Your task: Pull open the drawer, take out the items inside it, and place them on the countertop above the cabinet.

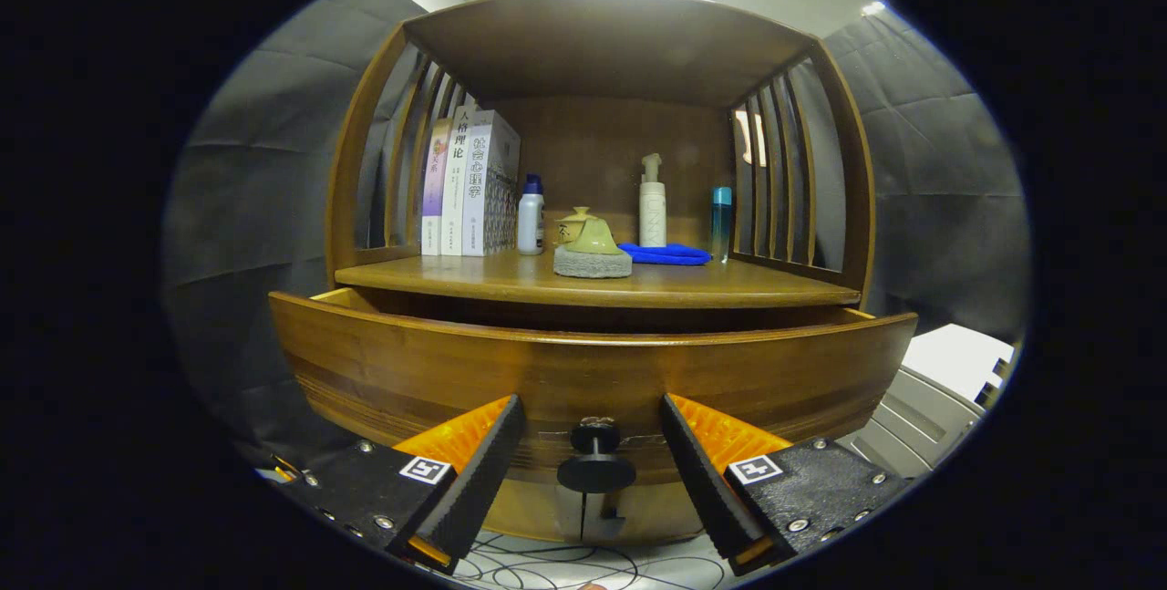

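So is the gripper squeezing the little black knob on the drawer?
No. The gripper is open: its fingers stand apart on either side of the knob without touching it.

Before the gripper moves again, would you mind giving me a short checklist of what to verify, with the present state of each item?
1. Drawer pulled out from under the countertop: ok, partly open.
2. Gripper fingers apart: ok, open, with the knob between them, untouched.
3. Items inside the drawer seen: cannot tell, the drawer front hides the inside.
4. Free spot on the countertop: ok, bare wood in front of the sponge and blue cloth.
5. Drawer open far enough to reach in: cannot tell.
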Demonstrator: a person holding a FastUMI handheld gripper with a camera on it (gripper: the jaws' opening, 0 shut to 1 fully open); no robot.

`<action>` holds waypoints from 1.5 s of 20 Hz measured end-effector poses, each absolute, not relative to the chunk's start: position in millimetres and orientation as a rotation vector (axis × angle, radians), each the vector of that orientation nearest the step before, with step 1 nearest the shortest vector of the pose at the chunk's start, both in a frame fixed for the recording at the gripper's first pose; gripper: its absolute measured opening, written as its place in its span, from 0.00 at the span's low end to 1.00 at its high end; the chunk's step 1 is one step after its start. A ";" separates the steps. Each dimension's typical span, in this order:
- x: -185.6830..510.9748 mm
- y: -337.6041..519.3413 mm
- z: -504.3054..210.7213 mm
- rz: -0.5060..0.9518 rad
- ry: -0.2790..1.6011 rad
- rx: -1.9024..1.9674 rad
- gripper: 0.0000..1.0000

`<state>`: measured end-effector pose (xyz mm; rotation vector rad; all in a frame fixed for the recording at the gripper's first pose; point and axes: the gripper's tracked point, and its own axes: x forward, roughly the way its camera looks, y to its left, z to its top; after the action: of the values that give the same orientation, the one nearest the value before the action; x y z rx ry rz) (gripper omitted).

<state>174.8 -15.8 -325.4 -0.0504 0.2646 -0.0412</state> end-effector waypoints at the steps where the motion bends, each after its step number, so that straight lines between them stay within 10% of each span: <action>1: 181.4 -16.1 -326.7 -0.042 0.264 -0.053 0.95; 18: 219.2 -14.8 -330.9 -0.028 0.259 -0.053 0.95; 30: 208.7 -62.6 -142.3 0.073 0.115 -0.258 0.95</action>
<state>208.7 -62.6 -142.3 -0.2575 0.1153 0.0729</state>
